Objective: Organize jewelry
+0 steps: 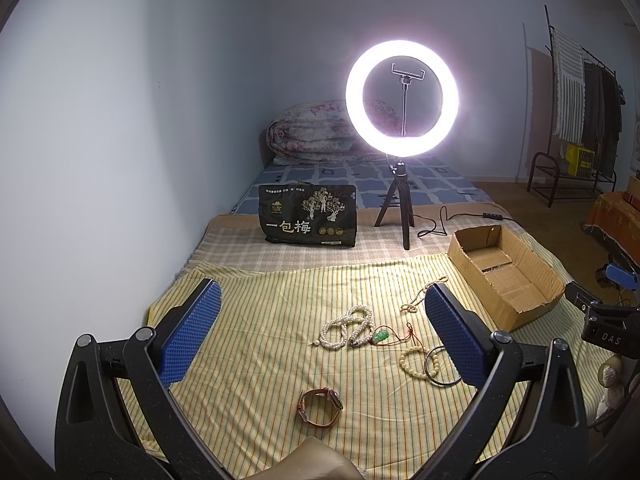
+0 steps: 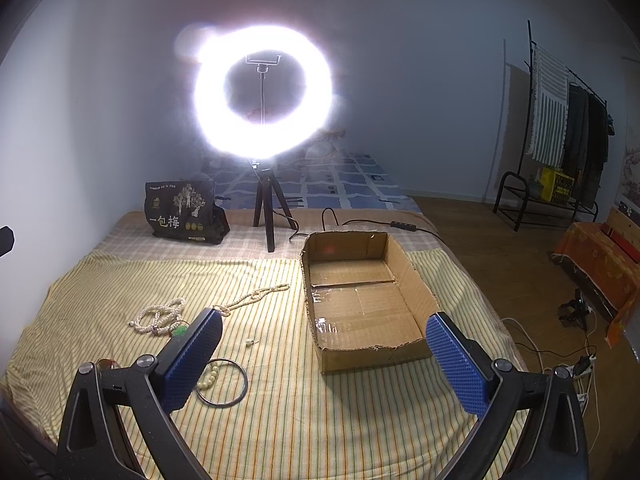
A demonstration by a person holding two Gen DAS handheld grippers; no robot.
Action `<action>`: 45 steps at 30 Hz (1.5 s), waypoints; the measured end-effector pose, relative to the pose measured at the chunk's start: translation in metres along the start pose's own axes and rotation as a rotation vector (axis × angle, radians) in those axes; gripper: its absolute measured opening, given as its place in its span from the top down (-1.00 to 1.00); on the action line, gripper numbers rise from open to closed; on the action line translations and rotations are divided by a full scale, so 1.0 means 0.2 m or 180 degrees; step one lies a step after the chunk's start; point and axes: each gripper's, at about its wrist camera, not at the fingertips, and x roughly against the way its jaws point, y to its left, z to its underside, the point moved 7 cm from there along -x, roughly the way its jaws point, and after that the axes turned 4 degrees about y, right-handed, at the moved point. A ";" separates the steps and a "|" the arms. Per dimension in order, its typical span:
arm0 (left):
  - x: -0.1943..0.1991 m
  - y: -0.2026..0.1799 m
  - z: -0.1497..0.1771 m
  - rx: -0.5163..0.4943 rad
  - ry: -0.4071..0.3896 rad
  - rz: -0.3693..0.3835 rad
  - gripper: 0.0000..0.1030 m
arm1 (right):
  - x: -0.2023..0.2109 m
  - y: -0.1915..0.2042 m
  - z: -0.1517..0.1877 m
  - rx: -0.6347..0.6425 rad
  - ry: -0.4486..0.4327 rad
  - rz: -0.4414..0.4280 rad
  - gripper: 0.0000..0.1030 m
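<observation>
The left gripper (image 1: 320, 332) has its two blue fingers wide apart and holds nothing. Between them, on the striped cloth (image 1: 248, 320), lie the white bead necklace (image 1: 347, 330) and the brown watch (image 1: 319, 406). The right gripper (image 2: 322, 354) is spread wide too, and empty. The cardboard box (image 2: 412, 280) sits just ahead of it, and the metal bangle (image 2: 224, 382) lies by its left finger.

pearl strands (image 1: 347, 327), bangle (image 2: 223, 381), watch (image 1: 320, 406) | loose on sheet | box (image 2: 404, 276) open (upright)
</observation>
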 end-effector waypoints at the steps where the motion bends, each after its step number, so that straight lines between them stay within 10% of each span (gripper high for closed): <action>1: 0.00 0.00 0.00 -0.0002 0.0001 0.0000 -1.00 | 0.00 0.00 0.00 0.0000 0.0001 0.0002 -0.99; 23: -0.08 0.07 0.05 0.0064 0.0138 -0.0078 -1.00 | -0.06 0.09 0.02 0.0120 0.0150 -0.0146 -0.99; 40: -0.42 0.27 0.29 0.0051 0.0891 -0.0038 -1.00 | -0.38 0.31 0.26 0.0942 0.0984 -0.0519 -0.93; 45: -0.56 0.32 0.48 0.0139 0.1367 0.0077 -0.64 | -0.48 0.33 0.32 0.1221 0.1243 -0.0523 -0.68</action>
